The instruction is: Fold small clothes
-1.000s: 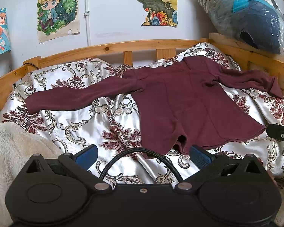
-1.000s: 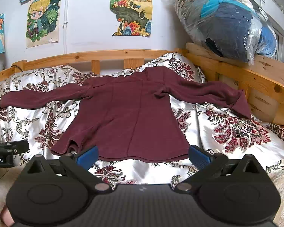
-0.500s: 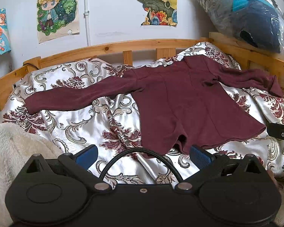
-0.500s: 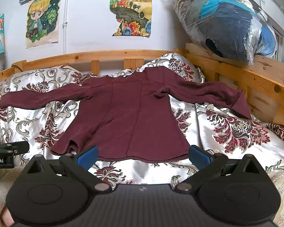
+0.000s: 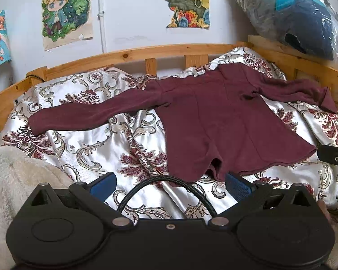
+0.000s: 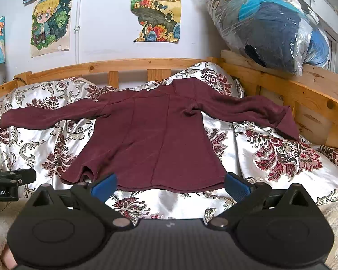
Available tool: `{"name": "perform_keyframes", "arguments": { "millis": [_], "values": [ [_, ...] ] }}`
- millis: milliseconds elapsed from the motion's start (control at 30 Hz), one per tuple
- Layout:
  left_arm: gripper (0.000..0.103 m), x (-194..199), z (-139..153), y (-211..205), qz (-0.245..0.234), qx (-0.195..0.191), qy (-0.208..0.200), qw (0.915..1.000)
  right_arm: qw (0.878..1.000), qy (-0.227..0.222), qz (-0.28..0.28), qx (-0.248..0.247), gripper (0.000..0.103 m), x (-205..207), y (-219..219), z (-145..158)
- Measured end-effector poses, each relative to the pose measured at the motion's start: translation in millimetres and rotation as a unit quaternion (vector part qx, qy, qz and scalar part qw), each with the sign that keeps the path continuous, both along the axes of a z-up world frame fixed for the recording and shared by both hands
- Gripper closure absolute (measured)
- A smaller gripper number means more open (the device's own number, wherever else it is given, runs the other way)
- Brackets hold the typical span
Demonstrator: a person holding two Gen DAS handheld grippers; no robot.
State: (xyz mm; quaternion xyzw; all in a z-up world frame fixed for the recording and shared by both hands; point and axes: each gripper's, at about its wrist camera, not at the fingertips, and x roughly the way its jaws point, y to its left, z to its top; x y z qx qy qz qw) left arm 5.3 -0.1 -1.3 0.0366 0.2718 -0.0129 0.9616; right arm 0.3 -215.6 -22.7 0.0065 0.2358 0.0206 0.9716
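A maroon long-sleeved top (image 5: 216,123) lies spread flat on the patterned bedspread, both sleeves stretched out sideways; it also shows in the right wrist view (image 6: 151,139). Its hem is nearest me, with a small curl at the hem's left part (image 6: 87,175). My left gripper (image 5: 170,185) is open and empty, just short of the hem's left corner. My right gripper (image 6: 170,185) is open and empty, just short of the hem's right part. Each gripper shows at the edge of the other's view.
The silver and red floral bedspread (image 5: 90,144) covers a bed with a wooden rail (image 6: 133,64) around the back and right. A plastic-wrapped bundle (image 6: 270,29) sits on the right rail. A cream fleece blanket (image 5: 13,180) lies at the near left. Posters hang on the wall.
Both grippers have crept very slightly forward toward the hem. The top has not moved and both jaws stay open.
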Motion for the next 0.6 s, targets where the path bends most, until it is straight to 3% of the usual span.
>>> {"name": "perform_keyframes", "arguments": {
  "millis": [100,267,400,500,600],
  "values": [
    [0.001,5.0,1.7,1.1,-0.023,0.003,0.016,0.9996,0.999,0.009,0.011,0.039,0.000,7.2,-13.2,0.3],
    [0.001,24.1,23.2,-7.9,-0.057,0.032,-0.010,0.9978,0.986,0.038,0.015,0.164,0.000,28.9,-58.1,10.8],
    [0.001,50.4,47.8,-20.2,-0.079,0.056,-0.027,0.9949,0.971,0.011,0.013,0.237,0.000,52.6,-93.5,19.5],
    [0.001,75.4,63.3,-27.9,-0.098,0.055,-0.026,0.9933,0.967,-0.040,-0.022,0.251,0.000,71.2,-116.3,27.6],
    [0.001,108.2,75.3,-32.3,-0.104,0.051,-0.017,0.9932,0.967,-0.094,-0.106,0.210,0.000,94.2,-138.1,36.0]
  ]
}}
